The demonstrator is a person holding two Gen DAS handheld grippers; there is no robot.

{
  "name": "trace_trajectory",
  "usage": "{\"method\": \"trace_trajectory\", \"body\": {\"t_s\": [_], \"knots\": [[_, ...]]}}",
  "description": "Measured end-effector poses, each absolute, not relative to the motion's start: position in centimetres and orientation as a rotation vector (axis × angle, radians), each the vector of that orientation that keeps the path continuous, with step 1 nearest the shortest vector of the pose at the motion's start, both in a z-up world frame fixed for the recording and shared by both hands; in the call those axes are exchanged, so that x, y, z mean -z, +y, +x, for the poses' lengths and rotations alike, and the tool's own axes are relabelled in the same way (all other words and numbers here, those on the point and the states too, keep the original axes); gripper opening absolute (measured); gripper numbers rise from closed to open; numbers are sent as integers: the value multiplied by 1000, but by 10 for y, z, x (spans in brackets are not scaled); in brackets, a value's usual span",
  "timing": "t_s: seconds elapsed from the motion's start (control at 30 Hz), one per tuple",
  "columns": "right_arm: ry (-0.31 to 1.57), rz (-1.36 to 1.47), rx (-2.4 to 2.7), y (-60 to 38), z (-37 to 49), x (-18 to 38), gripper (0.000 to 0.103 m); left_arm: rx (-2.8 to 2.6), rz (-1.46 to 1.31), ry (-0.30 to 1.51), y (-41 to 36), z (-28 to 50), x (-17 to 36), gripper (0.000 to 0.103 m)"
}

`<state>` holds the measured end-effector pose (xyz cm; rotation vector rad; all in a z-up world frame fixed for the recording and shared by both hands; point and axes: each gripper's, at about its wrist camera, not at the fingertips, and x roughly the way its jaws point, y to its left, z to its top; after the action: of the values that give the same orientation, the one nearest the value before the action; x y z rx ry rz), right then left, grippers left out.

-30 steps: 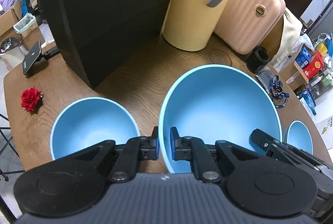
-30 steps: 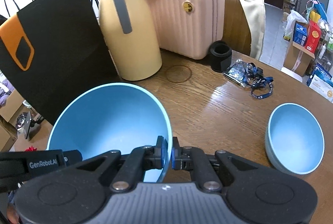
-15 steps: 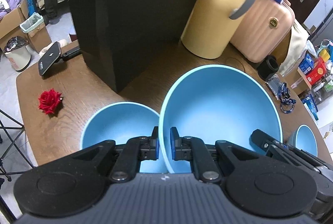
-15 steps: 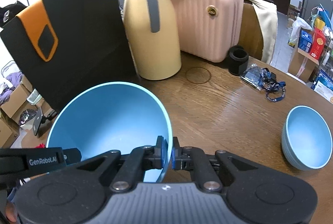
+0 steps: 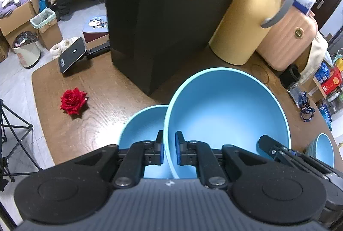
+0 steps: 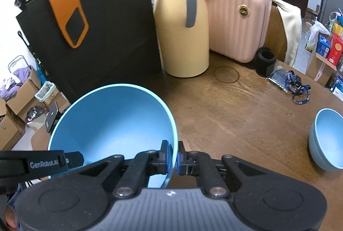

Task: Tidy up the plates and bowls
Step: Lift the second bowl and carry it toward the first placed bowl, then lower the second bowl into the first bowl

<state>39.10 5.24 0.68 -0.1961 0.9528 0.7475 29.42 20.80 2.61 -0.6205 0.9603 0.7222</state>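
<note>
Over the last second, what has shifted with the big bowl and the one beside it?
The large blue bowl, pinched at its rim by the left gripper and the right gripper, has been carried sideways toward the medium blue bowl and now overlaps its rim in the left wrist view. Both grips stayed shut throughout. The medium bowl, the small blue bowl and the red rose have not moved on the table.

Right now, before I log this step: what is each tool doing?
Left tool: closed on the large light-blue bowl's rim.
Right tool: closed on the opposite rim of that bowl.
</note>
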Motion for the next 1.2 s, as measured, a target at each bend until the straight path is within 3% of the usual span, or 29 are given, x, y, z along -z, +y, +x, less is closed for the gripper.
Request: {"method": "trace_trajectory", "body": {"t_s": [1.2], "knots": [[966,-333,-745,104,350,43,8,-739,-545,1047,240,273,29,11]]}}
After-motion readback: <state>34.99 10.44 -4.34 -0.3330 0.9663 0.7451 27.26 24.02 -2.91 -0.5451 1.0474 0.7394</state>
